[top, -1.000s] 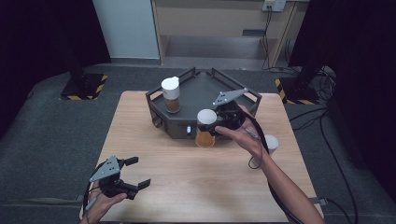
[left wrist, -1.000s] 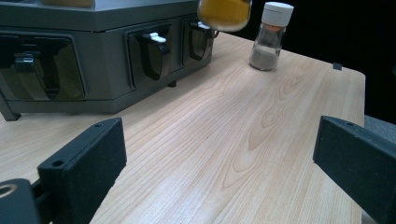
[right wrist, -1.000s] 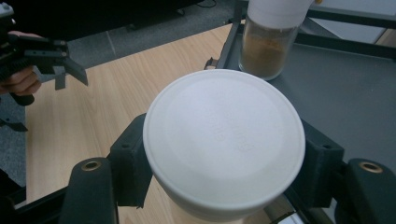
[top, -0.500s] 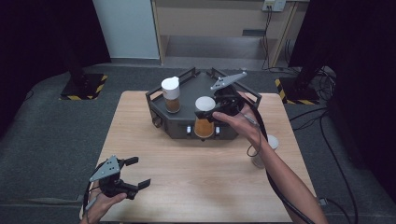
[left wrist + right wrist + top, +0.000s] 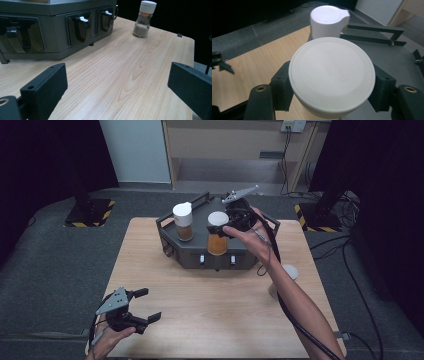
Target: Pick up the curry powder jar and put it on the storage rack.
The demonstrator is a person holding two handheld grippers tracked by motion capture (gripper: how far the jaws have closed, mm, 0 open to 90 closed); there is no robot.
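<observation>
My right gripper is shut on a white-lidded jar of orange-brown powder, held up over the dark grey hexagonal unit. In the right gripper view the two jaws of my right gripper clamp the held jar just below its lid. A second white-lidded jar stands upright on the unit's left side, and it appears as the second jar just behind the held one. Near the table's front left, my left gripper is open, and its view shows the left gripper open over bare wood.
A small white-capped shaker stands on the table right of the unit, partly behind the right forearm; this shaker also shows in the left gripper view. The unit's front wall carries several lever switches. Dark floor surrounds the wooden table.
My right gripper has carried the jar up and away from the unit's front edge, over its top. The left gripper has stayed where it was.
</observation>
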